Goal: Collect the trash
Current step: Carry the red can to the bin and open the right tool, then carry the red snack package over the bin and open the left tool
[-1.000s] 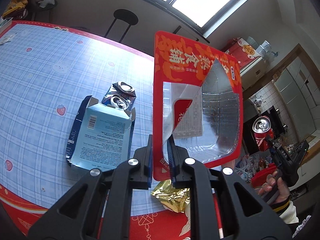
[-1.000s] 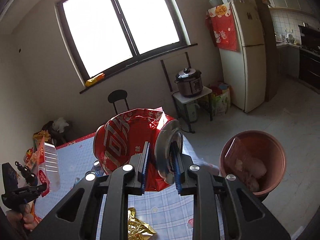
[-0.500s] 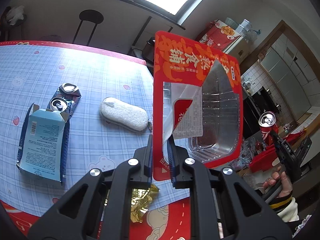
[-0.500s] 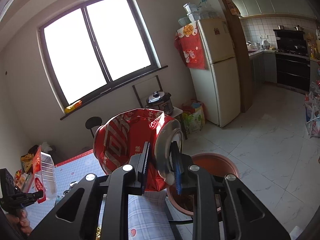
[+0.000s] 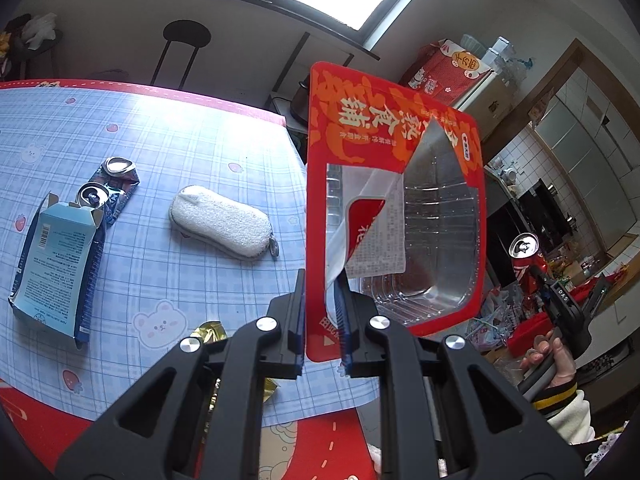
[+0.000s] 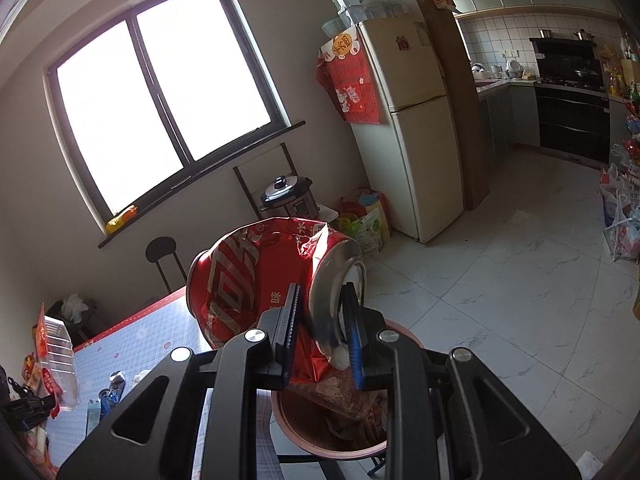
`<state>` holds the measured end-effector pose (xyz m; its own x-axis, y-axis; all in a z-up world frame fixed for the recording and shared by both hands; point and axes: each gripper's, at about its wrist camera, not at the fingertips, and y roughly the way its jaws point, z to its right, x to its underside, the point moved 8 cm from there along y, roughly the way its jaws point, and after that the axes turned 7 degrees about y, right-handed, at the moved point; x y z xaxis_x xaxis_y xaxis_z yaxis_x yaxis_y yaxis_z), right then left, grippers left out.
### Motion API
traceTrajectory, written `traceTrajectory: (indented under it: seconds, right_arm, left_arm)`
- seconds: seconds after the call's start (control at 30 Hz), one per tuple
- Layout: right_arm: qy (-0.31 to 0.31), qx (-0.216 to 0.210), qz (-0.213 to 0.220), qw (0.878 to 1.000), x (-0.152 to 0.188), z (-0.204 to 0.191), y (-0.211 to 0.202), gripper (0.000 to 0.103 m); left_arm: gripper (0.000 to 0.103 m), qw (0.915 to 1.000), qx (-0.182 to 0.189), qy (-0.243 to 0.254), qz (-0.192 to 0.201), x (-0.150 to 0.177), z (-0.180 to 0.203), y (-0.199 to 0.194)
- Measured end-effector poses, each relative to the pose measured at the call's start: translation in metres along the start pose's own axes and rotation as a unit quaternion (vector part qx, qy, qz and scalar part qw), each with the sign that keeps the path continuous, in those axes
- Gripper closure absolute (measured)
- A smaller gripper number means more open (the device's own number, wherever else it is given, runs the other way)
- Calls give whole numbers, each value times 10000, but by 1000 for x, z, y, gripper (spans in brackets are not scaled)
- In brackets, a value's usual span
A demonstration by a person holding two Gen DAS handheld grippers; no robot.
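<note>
The snack tray is clear, ribbed plastic, glossy, under a red printed film lid partly peeled to a white paper-like underside. The crushed red can is thin metal, shiny and creased, with a bare silver end. On the tabletop, a smooth printed cloth in blue checks, lie a matt pale-blue cardboard box, two crumpled shiny metal cans to its far side, a white nubbly fabric pouch and a crinkled gold foil wrapper. The fingers are matt black plastic with ridged pads. The bin looks like smooth brown plastic. The floor is glossy pale marbled tile.
</note>
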<state>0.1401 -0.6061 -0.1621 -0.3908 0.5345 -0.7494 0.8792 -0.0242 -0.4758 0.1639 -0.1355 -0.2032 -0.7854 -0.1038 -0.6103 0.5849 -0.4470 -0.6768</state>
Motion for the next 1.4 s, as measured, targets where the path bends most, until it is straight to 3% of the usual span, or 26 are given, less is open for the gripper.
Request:
traceTrajectory:
  seconds: [0.2, 0.27, 0.33, 0.5, 0.63, 0.97, 1.17, 1.4]
  right_arm:
    - [205, -228, -166, 9994, -12, -1, 29, 78]
    - [302, -301, -190, 9989, -13, -2, 33, 56]
    - [310, -276, -94, 9991, -16, -2, 31, 45]
    - [274, -266, -24, 9993, -20, 2, 20, 29]
    - [308, -153, 73, 9994, -28, 15, 4, 9]
    - [195, 383, 47, 9991, -19, 67, -34, 5]
    - [410, 762, 4, 9962, -7, 112, -56, 5]
    - [765, 1111, 65, 9908, -4, 154, -71, 5]
  left_arm:
    - [87, 9994, -319, -150, -13, 3, -6, -5]
    - [87, 9992, -377, -149, -25, 2, -6, -5]
    - [86, 9992, -392, -114, -46, 1, -2, -4]
    - [87, 9993, -322, 40, -162, -3, 13, 9]
    - [87, 9991, -168, 284, -269, -11, 35, 27]
    - [86, 9921, 356, 1156, -344, -43, 133, 85]
    - [86, 9819, 767, 1730, -63, -70, 214, 107]
    - [86, 9719, 954, 2145, -149, -74, 275, 150]
